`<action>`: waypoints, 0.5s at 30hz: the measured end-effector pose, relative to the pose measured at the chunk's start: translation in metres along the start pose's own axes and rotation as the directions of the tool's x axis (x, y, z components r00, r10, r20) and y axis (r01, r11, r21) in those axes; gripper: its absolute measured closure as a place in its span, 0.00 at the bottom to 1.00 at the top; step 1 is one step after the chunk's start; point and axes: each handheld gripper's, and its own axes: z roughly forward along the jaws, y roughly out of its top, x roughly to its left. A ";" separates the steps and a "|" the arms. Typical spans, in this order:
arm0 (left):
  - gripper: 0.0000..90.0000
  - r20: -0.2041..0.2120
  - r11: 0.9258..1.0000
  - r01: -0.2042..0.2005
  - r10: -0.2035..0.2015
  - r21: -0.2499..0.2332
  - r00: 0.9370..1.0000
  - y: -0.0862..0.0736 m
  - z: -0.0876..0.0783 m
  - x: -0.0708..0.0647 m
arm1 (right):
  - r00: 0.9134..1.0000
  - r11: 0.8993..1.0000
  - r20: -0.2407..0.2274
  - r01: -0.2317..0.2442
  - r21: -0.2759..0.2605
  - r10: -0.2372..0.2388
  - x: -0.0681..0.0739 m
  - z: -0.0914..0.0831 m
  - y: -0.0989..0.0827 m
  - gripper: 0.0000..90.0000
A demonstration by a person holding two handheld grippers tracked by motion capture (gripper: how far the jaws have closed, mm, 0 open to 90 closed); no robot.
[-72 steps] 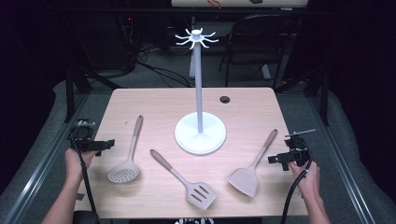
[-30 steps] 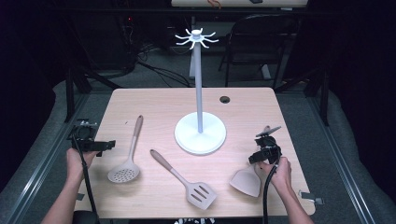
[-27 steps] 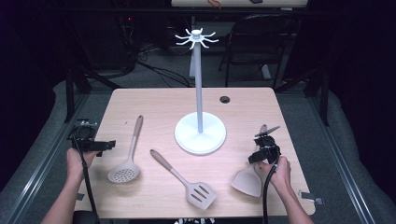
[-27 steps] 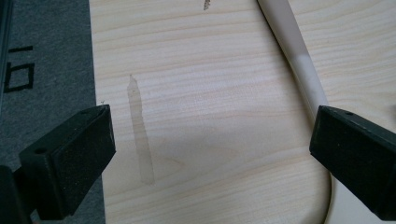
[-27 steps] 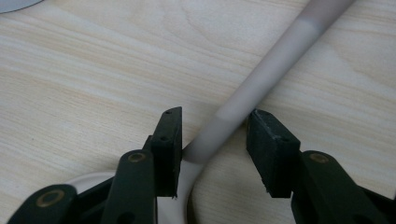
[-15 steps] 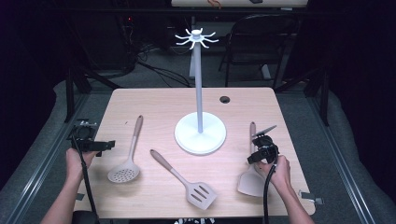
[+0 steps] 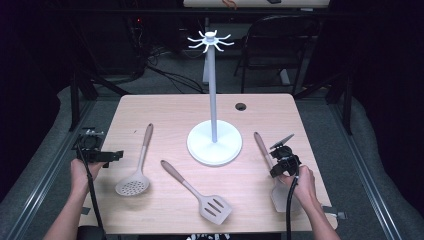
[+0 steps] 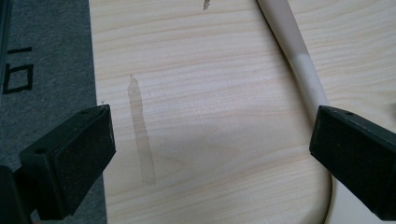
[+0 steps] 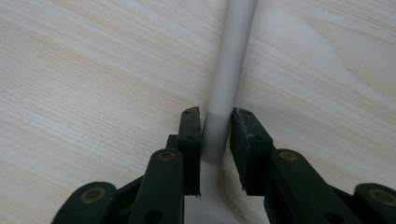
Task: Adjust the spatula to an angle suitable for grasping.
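A grey solid spatula (image 7: pixel 261 145) lies at the table's right side, its handle pointing away and slightly left. My right gripper (image 7: pixel 279 162) sits over that handle. In the right gripper view the jaws have just been closing, and the right gripper (image 9: pixel 215 121) now presses both pads on the grey handle (image 9: pixel 236 46). My left gripper (image 7: pixel 111 155) hovers open at the table's left edge. In the left gripper view the left gripper (image 8: pixel 210 163) has its jaws wide apart over bare wood, with the skimmer's handle (image 8: pixel 299 60) near the right jaw. The skimmer (image 7: pixel 134 185) lies just right of it.
A white hook stand (image 7: pixel 214 142) rises from the table's middle. A slotted spatula (image 7: pixel 212 207) lies near the front edge. A black grommet (image 7: pixel 241 106) sits at the back. A pale streak (image 8: pixel 140 135) marks the wood by the left edge.
The right gripper came in from the table's right edge onto the solid spatula. The spatula's handle has swung from pointing far-right to far-left. The left gripper has not moved.
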 end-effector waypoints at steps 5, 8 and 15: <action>0.00 0.000 1.000 0.002 -0.002 -0.003 1.000 0.000 0.000 -0.001 | 1.000 1.000 -0.001 0.005 -0.001 -0.005 -0.003 -0.001 -0.003 0.82; 0.00 -0.001 1.000 -0.006 0.006 -0.007 1.000 0.002 -0.001 -0.002 | 1.000 0.999 0.001 -0.011 -0.048 0.012 -0.003 0.000 -0.003 0.79; 0.00 -0.003 1.000 -0.013 0.013 -0.004 1.000 0.002 -0.001 -0.005 | 1.000 0.999 0.026 0.005 -0.047 -0.004 -0.002 0.001 0.002 0.83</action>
